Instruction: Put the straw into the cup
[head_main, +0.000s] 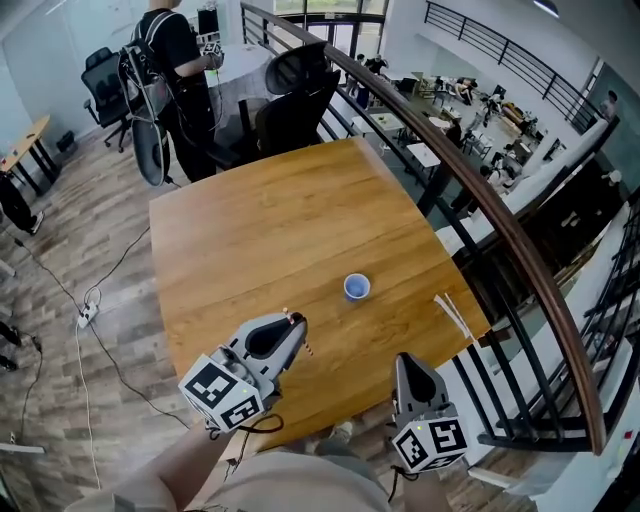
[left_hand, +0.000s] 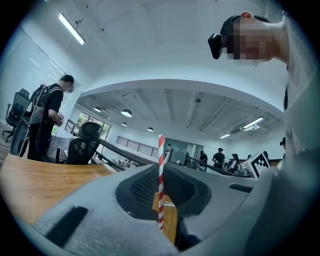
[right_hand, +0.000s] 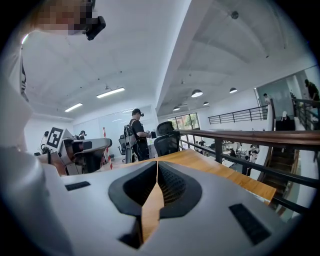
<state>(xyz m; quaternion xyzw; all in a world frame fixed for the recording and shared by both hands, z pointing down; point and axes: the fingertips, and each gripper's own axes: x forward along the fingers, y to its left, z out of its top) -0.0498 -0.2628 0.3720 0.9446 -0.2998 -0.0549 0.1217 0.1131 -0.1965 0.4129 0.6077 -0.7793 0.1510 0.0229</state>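
I'm at a wooden table (head_main: 260, 240) on a mezzanine w/ wood-plank floor (head_main: 60, 300); cable & power strip (head_main: 88, 315) at left. Dark railing (head_main: 500, 215) runs beside the table's right edge, desks (head_main: 470, 110) on the lvl below. Black office chair (head_main: 295, 95) at far edge, person w/ backpack (head_main: 175, 70) beyond. Strip lights (left_hand: 71, 29) overhead.

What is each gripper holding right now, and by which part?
The left gripper pinches the red-and-white straw partway along, both ends free. The right gripper is shut on nothing.
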